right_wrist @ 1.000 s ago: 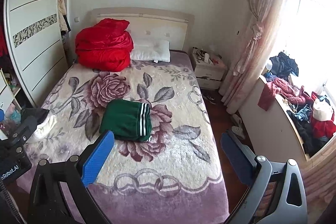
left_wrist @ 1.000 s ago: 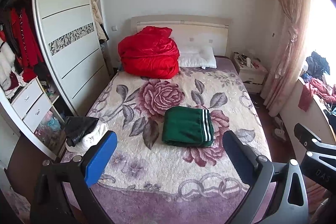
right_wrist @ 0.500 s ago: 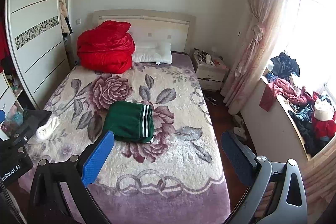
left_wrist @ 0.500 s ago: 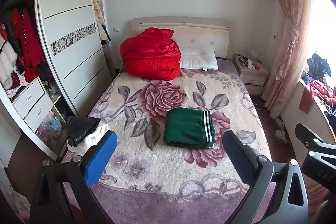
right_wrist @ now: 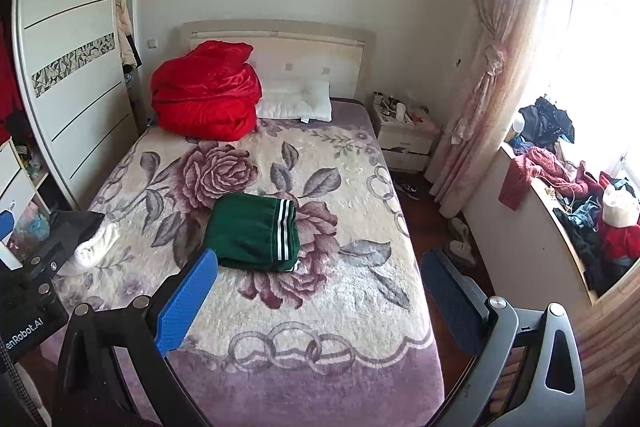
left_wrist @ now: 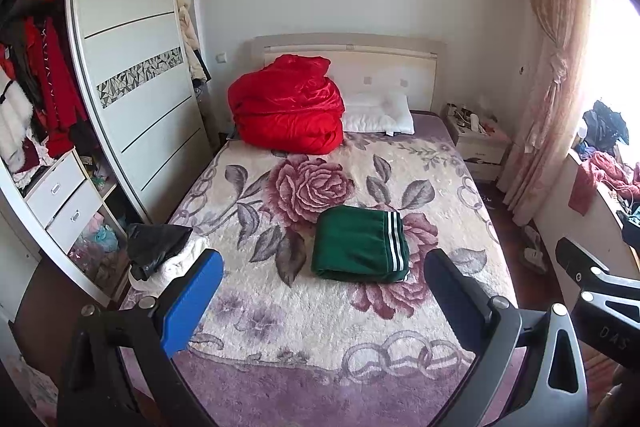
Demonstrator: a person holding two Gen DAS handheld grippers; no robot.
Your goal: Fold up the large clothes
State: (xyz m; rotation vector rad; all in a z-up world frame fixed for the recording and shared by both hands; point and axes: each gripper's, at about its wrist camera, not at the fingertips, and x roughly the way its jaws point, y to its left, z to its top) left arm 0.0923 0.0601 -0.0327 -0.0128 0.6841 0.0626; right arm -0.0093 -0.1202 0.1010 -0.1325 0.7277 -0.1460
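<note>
A green garment with white stripes [left_wrist: 360, 245] lies folded in a neat rectangle on the middle of the bed [left_wrist: 304, 311]; it also shows in the right wrist view [right_wrist: 256, 233]. My left gripper [left_wrist: 324, 291] is open and empty, held back above the foot of the bed, well short of the garment. My right gripper [right_wrist: 320, 291] is open and empty too, above the bed's foot and right side. A black and white garment [left_wrist: 160, 251] lies bunched at the bed's left edge; it also shows in the right wrist view [right_wrist: 90, 239].
A red quilt [left_wrist: 286, 115] and a white pillow [left_wrist: 378, 113] sit at the headboard. A wardrobe [left_wrist: 132, 75] stands left of the bed, a nightstand [left_wrist: 478, 143] and curtain [left_wrist: 556, 67] right. A ledge with piled clothes [right_wrist: 576, 203] runs along the right.
Both grippers have drifted slightly back and up from the bed, so the view sits a little lower. The green garment has not moved. Both stay open.
</note>
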